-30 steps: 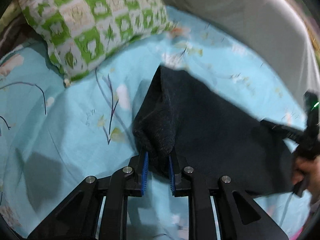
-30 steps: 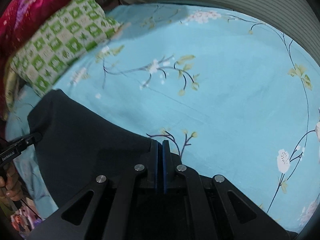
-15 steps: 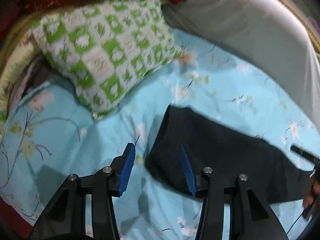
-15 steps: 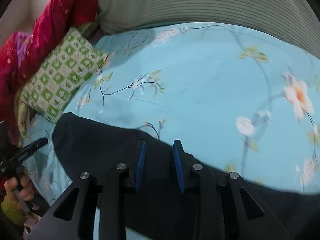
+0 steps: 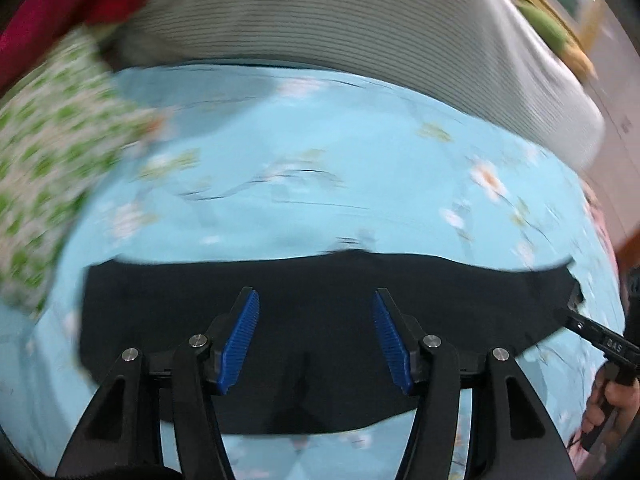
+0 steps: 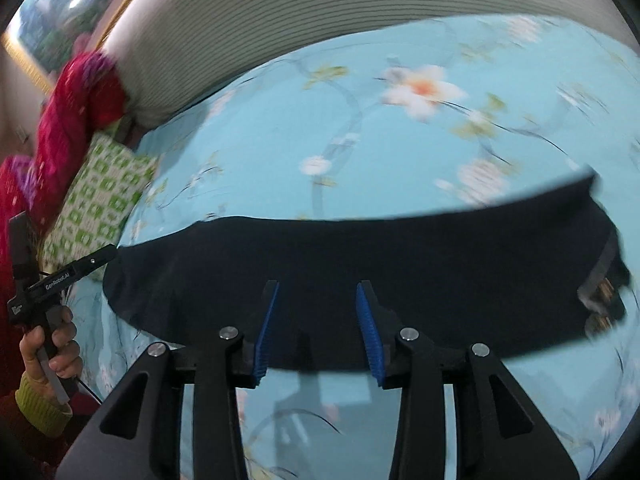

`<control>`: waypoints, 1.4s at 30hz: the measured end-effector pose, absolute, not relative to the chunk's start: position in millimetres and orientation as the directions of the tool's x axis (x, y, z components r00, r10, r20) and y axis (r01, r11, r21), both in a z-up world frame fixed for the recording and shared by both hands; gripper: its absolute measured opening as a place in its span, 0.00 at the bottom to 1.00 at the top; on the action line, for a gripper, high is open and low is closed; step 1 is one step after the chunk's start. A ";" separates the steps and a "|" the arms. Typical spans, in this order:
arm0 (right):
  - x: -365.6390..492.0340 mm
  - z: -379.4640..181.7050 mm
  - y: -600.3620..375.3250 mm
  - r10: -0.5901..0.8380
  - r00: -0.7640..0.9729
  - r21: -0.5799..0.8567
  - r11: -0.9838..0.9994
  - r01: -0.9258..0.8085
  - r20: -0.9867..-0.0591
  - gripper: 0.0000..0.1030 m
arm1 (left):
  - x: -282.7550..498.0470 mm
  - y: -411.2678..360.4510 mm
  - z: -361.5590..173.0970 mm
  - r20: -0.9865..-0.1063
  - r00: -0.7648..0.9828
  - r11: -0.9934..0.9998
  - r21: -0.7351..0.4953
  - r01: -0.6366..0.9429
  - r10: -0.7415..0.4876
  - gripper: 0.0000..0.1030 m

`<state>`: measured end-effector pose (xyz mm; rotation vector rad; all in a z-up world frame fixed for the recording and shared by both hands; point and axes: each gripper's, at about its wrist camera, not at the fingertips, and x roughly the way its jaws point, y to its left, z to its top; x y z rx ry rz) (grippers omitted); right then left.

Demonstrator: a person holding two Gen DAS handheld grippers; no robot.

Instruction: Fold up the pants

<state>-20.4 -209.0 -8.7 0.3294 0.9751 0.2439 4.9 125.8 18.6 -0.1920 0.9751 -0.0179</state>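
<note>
The black pants [image 5: 320, 280] lie flat in a long folded strip across the light blue flowered bedsheet [image 5: 320, 184]. They also show in the right wrist view [image 6: 400, 252], with the waist and its buttons at the right end [image 6: 600, 296]. My left gripper [image 5: 316, 316] is open and empty above the strip's middle. My right gripper [image 6: 318, 312] is open and empty above the pants too. Each gripper shows at the edge of the other's view, the right one [image 5: 600, 336] by the right end, the left one [image 6: 60, 280] by the left end.
A green and white checked pillow [image 5: 48, 168] lies at the left, also in the right wrist view [image 6: 96, 208]. A grey ribbed bolster [image 5: 340, 28] runs along the far side of the bed. Red fabric [image 6: 68, 120] is piled behind the pillow.
Both grippers have let go of the pants, opened wide and pulled back. The pants now lie flat on the sheet. Both views have swung and are blurred.
</note>
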 end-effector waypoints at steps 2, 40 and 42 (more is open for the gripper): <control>-31.5 -10.9 -228.1 0.342 0.555 0.404 0.915 -0.012 -0.759 0.40 | 18.2 99.6 18.3 -0.829 0.542 0.986 -0.164 0.004 -0.140 0.61; -70.6 -52.2 -390.2 0.195 0.689 0.564 0.743 0.361 -0.698 0.45 | 167.6 -287.6 -46.9 -0.934 0.052 0.692 -0.224 0.687 -0.354 0.64; -66.5 -55.3 -391.5 0.202 0.682 0.561 0.747 0.357 -0.703 0.32 | 168.3 -295.3 -51.8 -0.935 0.036 0.679 -0.230 0.697 -0.353 0.52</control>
